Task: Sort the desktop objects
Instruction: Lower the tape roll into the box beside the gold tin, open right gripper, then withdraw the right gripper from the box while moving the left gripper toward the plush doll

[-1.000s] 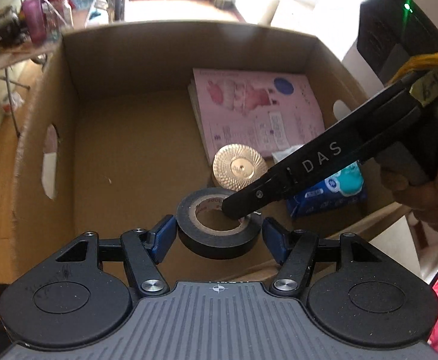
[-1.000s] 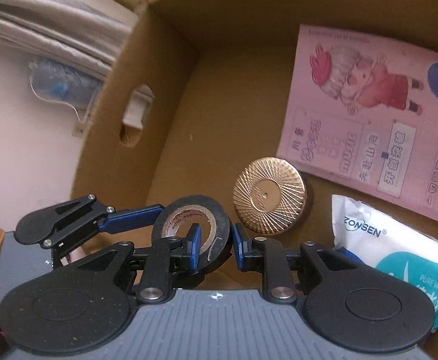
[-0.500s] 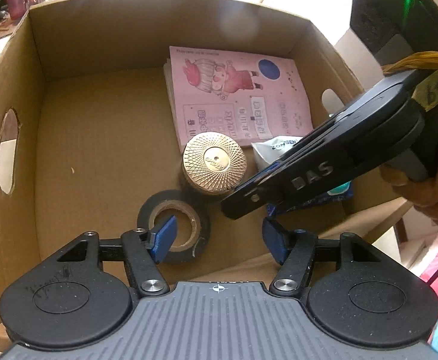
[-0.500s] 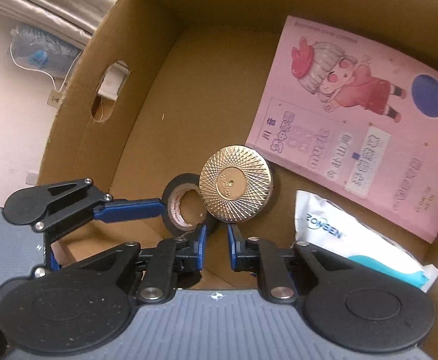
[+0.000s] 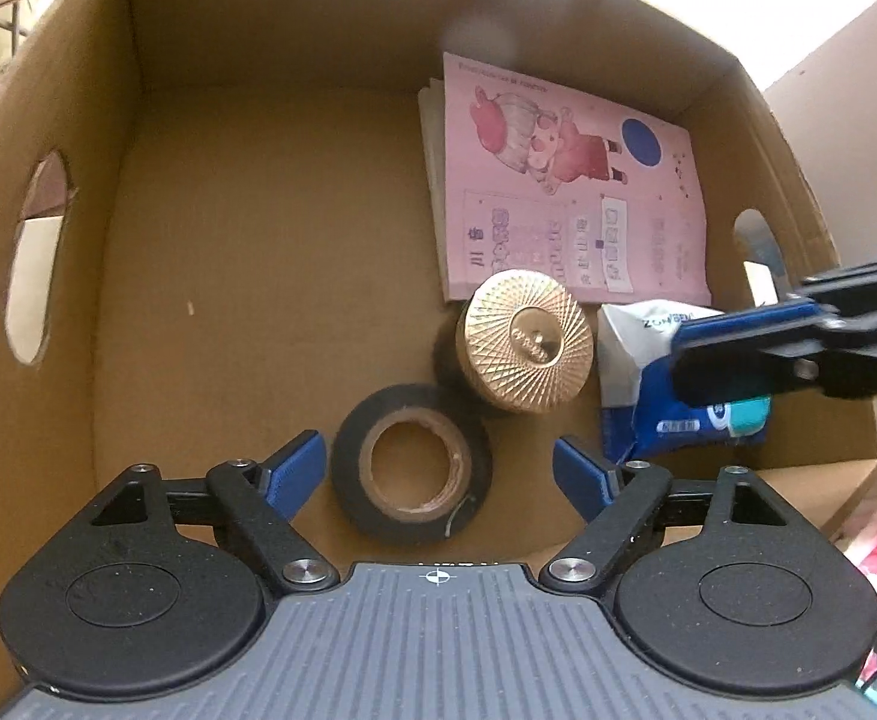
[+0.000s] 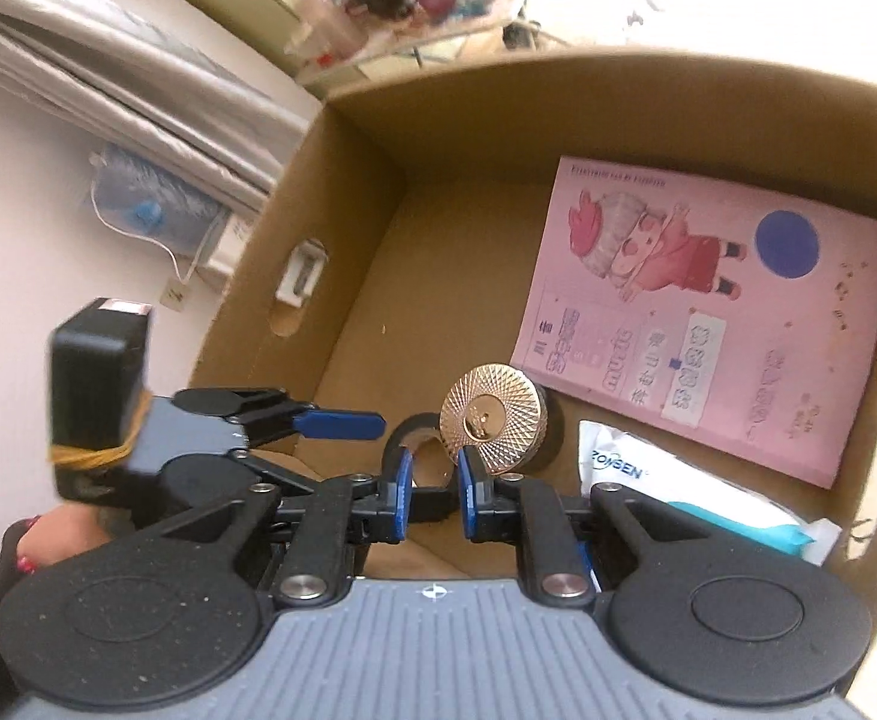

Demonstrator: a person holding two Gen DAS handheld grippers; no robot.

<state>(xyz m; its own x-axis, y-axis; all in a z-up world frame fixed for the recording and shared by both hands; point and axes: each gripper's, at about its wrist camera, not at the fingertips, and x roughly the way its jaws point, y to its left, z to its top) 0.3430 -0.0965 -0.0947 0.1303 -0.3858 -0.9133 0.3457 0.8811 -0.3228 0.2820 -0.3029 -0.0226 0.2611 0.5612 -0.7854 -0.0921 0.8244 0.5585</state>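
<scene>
Cardboard box seen from above in both wrist views, oval hand-holes cut into its side walls. On the box floor: black electrical tape roll, lying flat, brown core facing up, near the front wall. Just behind and to its right, gold round jar with a ridged, sunburst-patterned lid, upright, close to the tape but whether touching cannot be told. Pink children's booklet flat against the far right part of the floor, cartoon figure and blue circle on the cover; jar standing at its near edge. Blue-and-white wet wipes pack right of the jar, by the right wall.

Left gripper above the near edge of the box, jaws spread wide, holding nothing; tape roll lying between the two blue fingertips in view, neither tip touching it.

Right gripper outside and above the box at its right front, jaws nearly closed with a narrow gap left, empty. From the left wrist view, its blue fingertip in front of the wipes pack, blurred. From the right wrist view, tape roll partly hidden behind the jar, booklet and wipes pack to the right.
</scene>
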